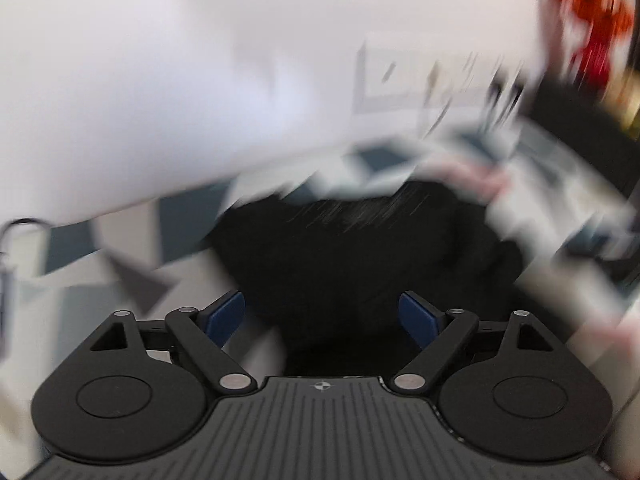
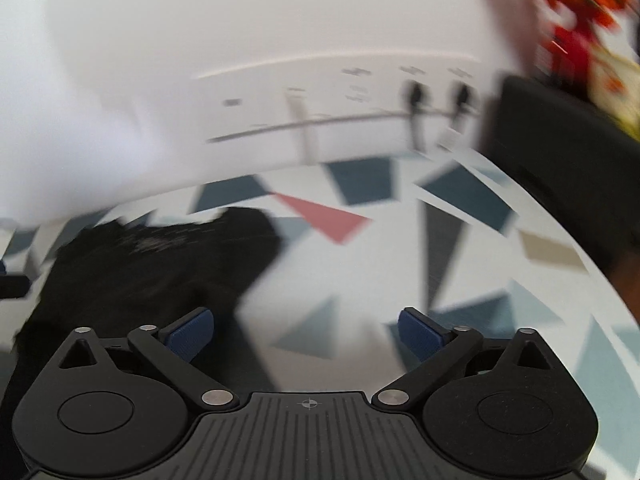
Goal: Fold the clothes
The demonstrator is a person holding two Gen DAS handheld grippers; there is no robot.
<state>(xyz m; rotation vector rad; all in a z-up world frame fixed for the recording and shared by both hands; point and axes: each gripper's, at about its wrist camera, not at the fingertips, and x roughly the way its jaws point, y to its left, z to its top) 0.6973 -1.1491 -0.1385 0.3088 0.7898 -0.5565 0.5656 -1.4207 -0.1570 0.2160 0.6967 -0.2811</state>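
Observation:
A black garment (image 1: 360,256) lies bunched on a table covered with a white cloth printed with coloured triangles (image 2: 360,264). My left gripper (image 1: 322,316) hovers over the garment with its blue pads (image 1: 226,318) wide apart and only dark fabric seen beyond the gap; it is open. In the right wrist view the same black garment (image 2: 152,264) lies at the left, and my right gripper (image 2: 306,336) stands open to its right over bare tablecloth, nothing between its pads. Both views are blurred by motion.
A white wall with a socket strip (image 2: 360,96) and plugged-in cables runs behind the table. A dark object (image 2: 560,152) stands at the right edge, with a red and orange decoration (image 2: 580,8) above it. The tablecloth to the right of the garment is bare.

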